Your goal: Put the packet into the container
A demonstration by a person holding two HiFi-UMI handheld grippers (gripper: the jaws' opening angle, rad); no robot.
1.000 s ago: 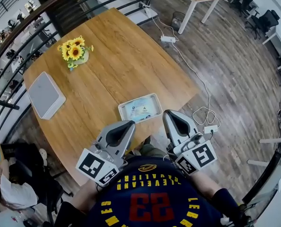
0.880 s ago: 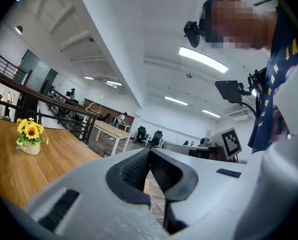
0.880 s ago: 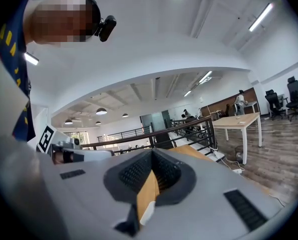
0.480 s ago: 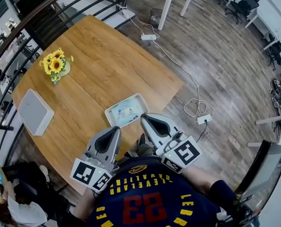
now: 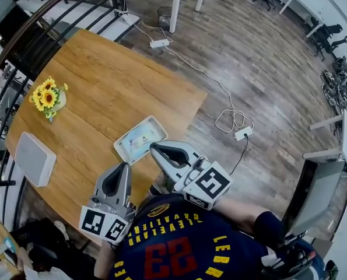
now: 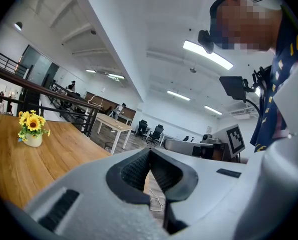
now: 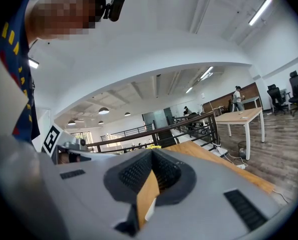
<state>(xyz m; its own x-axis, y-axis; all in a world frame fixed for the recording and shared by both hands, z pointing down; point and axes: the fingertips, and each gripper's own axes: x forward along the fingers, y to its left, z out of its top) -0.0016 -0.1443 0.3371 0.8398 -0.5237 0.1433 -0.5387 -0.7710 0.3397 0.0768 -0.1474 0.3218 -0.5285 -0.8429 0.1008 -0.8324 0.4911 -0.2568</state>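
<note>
Packet (image 5: 140, 139): judged a thin, light, flexible pouch, probably slick; best pinched at an edge seam. Small in the head view, but it appears to lie flat inside the container (image 5: 120, 151), left of centre. Left gripper (image 5: 124, 167) and right gripper (image 5: 155, 149) are both pressed together and empty. Both sit just below the container, the right tip nearest it.

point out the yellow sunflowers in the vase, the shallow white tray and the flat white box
yellow sunflowers in a small pale vase (image 5: 46, 97): head view, on the blooms.
shallow white tray (image 5: 132, 132): head view, on its upper-left rim.
flat white box (image 5: 32, 158): head view, on its top face.
</note>
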